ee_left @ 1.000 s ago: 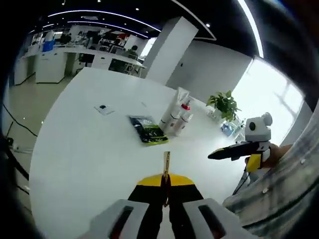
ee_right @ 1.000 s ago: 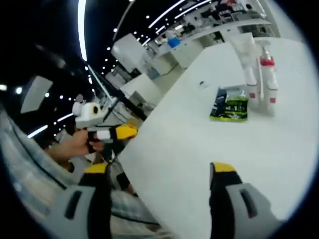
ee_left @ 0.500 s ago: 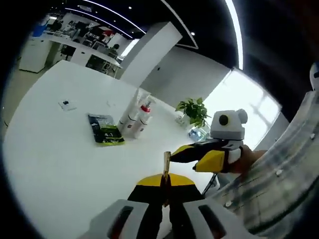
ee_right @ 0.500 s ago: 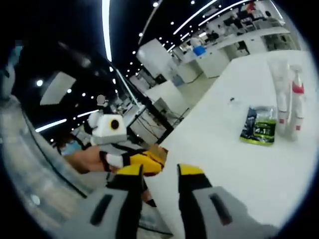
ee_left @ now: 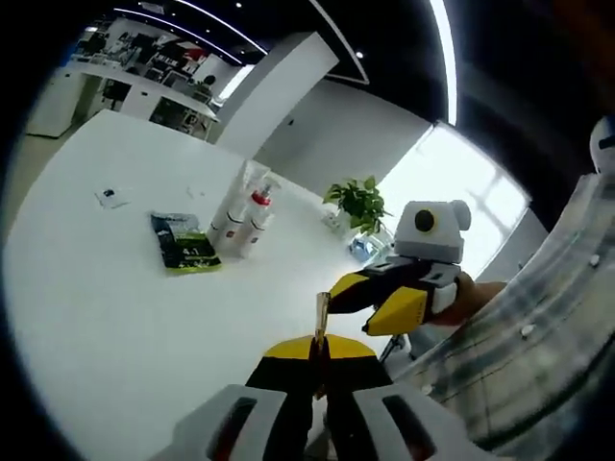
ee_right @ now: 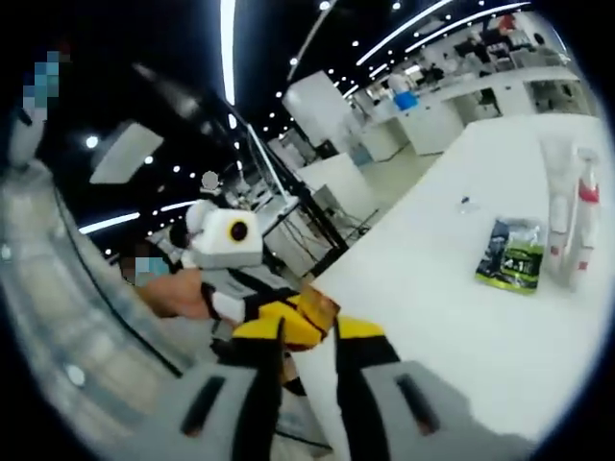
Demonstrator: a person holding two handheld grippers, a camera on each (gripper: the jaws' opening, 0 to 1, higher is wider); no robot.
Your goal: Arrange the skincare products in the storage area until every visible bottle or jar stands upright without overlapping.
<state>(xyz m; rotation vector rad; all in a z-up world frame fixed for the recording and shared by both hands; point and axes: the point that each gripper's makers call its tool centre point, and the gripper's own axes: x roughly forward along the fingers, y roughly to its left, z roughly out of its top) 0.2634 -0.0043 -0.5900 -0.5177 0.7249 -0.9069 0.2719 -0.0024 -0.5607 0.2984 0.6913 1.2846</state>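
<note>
Two white tubes (ee_left: 231,206) and a white spray bottle with a red cap (ee_left: 254,219) stand together far off on the white table (ee_left: 96,317). A green and black sachet (ee_left: 183,253) lies flat beside them. My left gripper (ee_left: 320,353) is shut on a thin brown strip (ee_left: 321,312) that sticks up between its jaws. My right gripper (ee_left: 338,286) comes in from the right, its tips close to the strip's top. In the right gripper view its jaws (ee_right: 309,338) stand a narrow gap apart, facing the left gripper (ee_right: 264,309). The sachet (ee_right: 514,254), tubes (ee_right: 557,197) and bottle (ee_right: 583,226) are at the far right.
A potted plant (ee_left: 357,200) stands at the table's far edge behind the products. A small dark item on a paper slip (ee_left: 109,199) lies to their left. A person's hand (ee_left: 478,296) and striped sleeve (ee_left: 524,355) are at the right. Desks and shelves fill the background.
My right gripper's jaws have narrowed from wide open to a small gap and have swung toward the left gripper. Both views have turned away from the products; the products themselves have not moved.
</note>
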